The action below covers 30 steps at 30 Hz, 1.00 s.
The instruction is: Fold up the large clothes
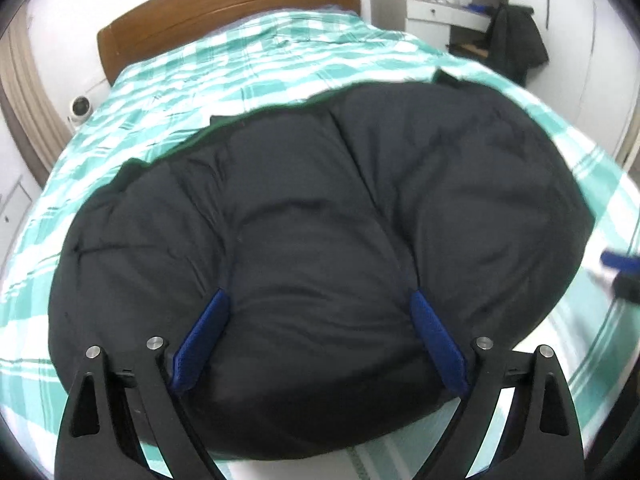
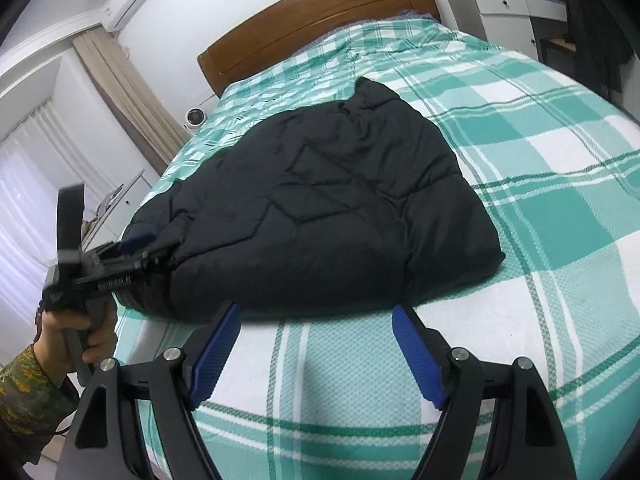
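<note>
A black padded jacket [image 1: 320, 208] lies folded in a thick bundle on the green and white checked bed [image 1: 248, 64]. My left gripper [image 1: 320, 304] is open, its blue fingers wide apart and pressed against the near edge of the jacket, with padding bulging between them. In the right wrist view the same jacket [image 2: 328, 200] lies ahead, and the left gripper [image 2: 138, 246] touches its left end. My right gripper [image 2: 316, 316] is open and empty, just short of the jacket's near edge above the bedspread [image 2: 540, 184].
A brown wooden headboard [image 2: 320, 16] stands at the far end. A white desk [image 1: 444, 12] and a chair draped with a dark garment [image 1: 516, 40] are at the far right. Curtains [image 2: 128, 92] and a small white fan [image 2: 195, 117] are at the left.
</note>
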{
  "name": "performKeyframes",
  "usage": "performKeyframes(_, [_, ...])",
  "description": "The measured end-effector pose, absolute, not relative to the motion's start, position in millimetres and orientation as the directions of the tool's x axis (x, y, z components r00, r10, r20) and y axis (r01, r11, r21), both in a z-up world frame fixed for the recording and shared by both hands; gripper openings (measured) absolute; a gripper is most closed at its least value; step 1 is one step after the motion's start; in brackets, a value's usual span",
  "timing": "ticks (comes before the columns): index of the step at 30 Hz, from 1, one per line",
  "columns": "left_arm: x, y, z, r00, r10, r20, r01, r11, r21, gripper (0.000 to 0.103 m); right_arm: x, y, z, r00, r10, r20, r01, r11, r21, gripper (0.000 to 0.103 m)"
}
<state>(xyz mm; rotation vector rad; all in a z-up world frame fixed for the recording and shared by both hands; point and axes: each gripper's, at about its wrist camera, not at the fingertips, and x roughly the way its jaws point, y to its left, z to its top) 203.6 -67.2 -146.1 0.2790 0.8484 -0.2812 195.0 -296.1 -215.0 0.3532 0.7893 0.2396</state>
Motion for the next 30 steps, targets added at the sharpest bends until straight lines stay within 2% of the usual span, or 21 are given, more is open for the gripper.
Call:
performKeyframes(4, [209, -81, -164, 0.645, -0.083, -0.759, 0.334, 0.925, 0.182, 0.095, 196, -295, -222, 0.667, 0.335, -0.666, -0.058, 0.914, 0.402, 0.08])
performKeyframes(8, [212, -76, -165, 0.643, -0.088, -0.761, 0.334, 0.926, 0.175, 0.096, 193, -306, -219, 0.679, 0.337, -0.653, -0.033, 0.902, 0.431, 0.08])
performKeyframes(12, [205, -64, -143, 0.611, -0.132, -0.781, 0.364, 0.923, 0.129, 0.095, 195, -338, -209, 0.711, 0.301, -0.635, 0.025, 0.892, 0.451, 0.08])
performKeyframes(15, [195, -49, -117, 0.601, -0.239, -0.763, 0.389, 0.921, 0.019, 0.095, 209, -375, -208, 0.74, 0.297, -0.603, 0.077, 0.854, 0.515, 0.087])
performKeyframes(18, [196, -47, -95, 0.589, -0.342, -0.732, 0.415, 0.906, -0.088, 0.095, 249, -408, -218, 0.714, 0.375, -0.592, 0.087, 0.791, 0.606, 0.087])
performKeyframes(21, [199, -63, -84, 0.552, -0.441, -0.707, 0.477, 0.863, -0.165, 0.095, 294, -419, -228, 0.672, 0.499, -0.547, 0.017, 0.728, 0.685, 0.087])
performKeyframes(25, [204, -102, -105, 0.445, -0.501, -0.742, 0.59, 0.787, -0.178, 0.096, 342, -413, -262, 0.576, 0.63, -0.52, 0.034, 0.618, 0.786, 0.088])
performKeyframes(27, [214, -119, -129, 0.366, -0.505, -0.782, 0.612, 0.763, -0.206, 0.096, 351, -404, -268, 0.573, 0.633, -0.521, 0.027, 0.621, 0.784, 0.087])
performKeyframes(30, [217, -128, -142, 0.38, -0.48, -0.791, 0.609, 0.773, -0.178, 0.096, 352, -400, -269, 0.554, 0.666, -0.499, 0.026, 0.585, 0.81, 0.044])
